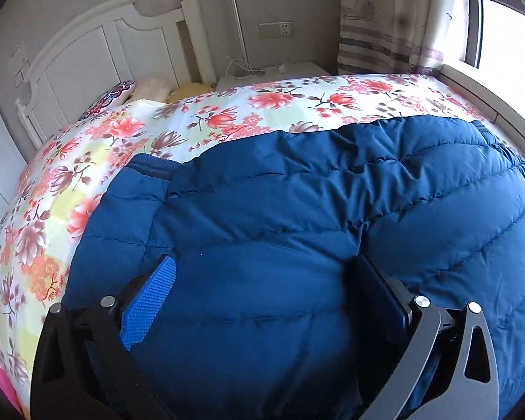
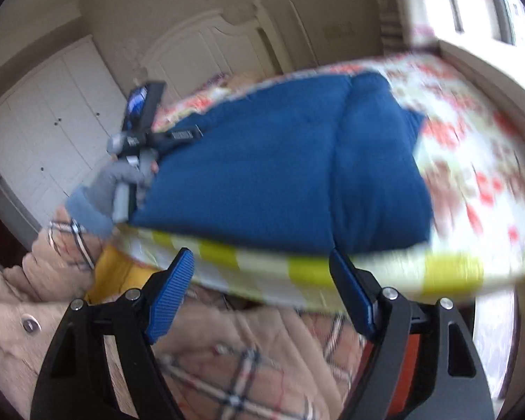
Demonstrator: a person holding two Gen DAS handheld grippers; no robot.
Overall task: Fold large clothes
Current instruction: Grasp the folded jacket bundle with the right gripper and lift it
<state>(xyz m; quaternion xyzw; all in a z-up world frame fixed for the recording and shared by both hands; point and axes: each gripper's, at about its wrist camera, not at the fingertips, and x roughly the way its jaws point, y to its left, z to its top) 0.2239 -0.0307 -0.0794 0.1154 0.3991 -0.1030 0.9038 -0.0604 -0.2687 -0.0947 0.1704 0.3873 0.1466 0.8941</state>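
Observation:
A navy blue quilted down jacket [image 1: 297,217] lies folded on the floral bedspread [image 1: 87,161]. My left gripper [image 1: 262,273] has its jaws wide apart, pressed down on the jacket, with a bulge of fabric between the blue pads [image 1: 150,297]. In the right wrist view the jacket [image 2: 280,175] lies as a folded block on the bed, and the left gripper [image 2: 147,129] shows at its left edge, held by a gloved hand. My right gripper [image 2: 262,280] is open and empty, off the near bed edge, above a beige plaid coat [image 2: 248,357].
A white headboard [image 1: 98,59] and pillows stand at the bed's far end. A nightstand [image 1: 273,73], curtain [image 1: 395,17] and window ledge [image 1: 490,94] lie to the right. White wardrobe doors [image 2: 52,122] stand at left. The right wrist view is motion-blurred.

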